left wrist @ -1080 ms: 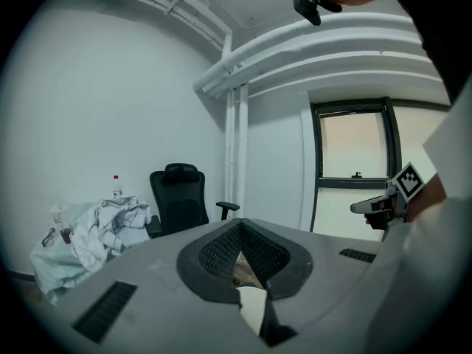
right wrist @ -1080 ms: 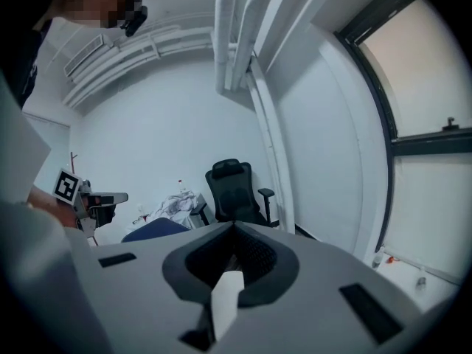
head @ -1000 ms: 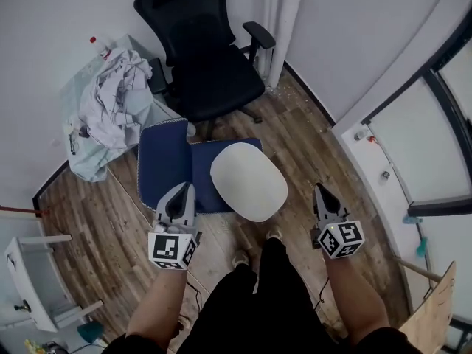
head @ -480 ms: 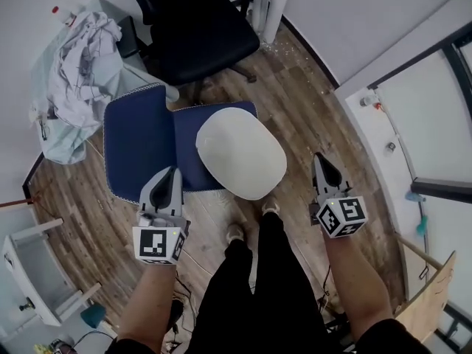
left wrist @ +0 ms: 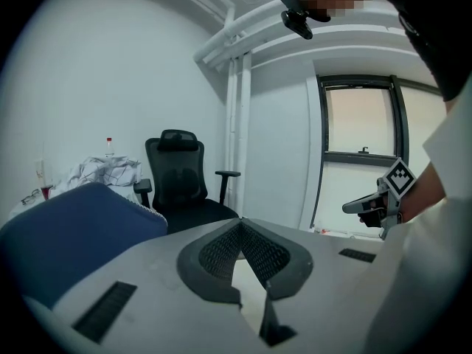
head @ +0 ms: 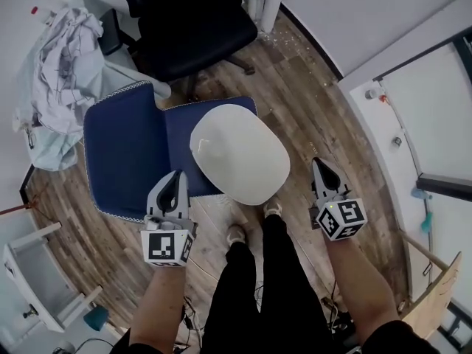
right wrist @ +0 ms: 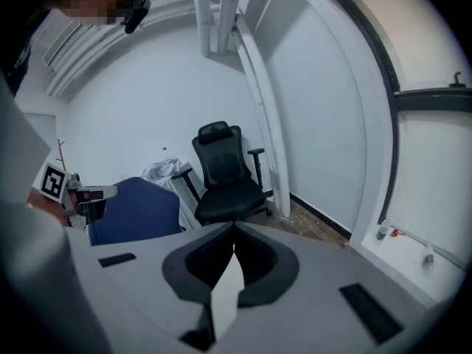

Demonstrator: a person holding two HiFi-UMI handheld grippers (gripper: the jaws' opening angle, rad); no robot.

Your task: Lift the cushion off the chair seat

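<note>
The cushion [head: 240, 153] lies on the blue chair seat [head: 184, 124], long axis ten-to-four. It sits at two o'clock from the slightly nearer left gripper [head: 175, 177] and at ten o'clock from the right gripper [head: 319, 164]. Both grippers are pinched together and empty.

I count two chairs: one blue chair [head: 122, 153] and one black chair [head: 195, 28]. One white cushion [head: 240, 161]. One heap of clothes [head: 63, 50]. Two grippers in my hands: left gripper [head: 175, 177], right gripper [head: 319, 164]. Two shoes [head: 236, 234] on my feet.
</note>
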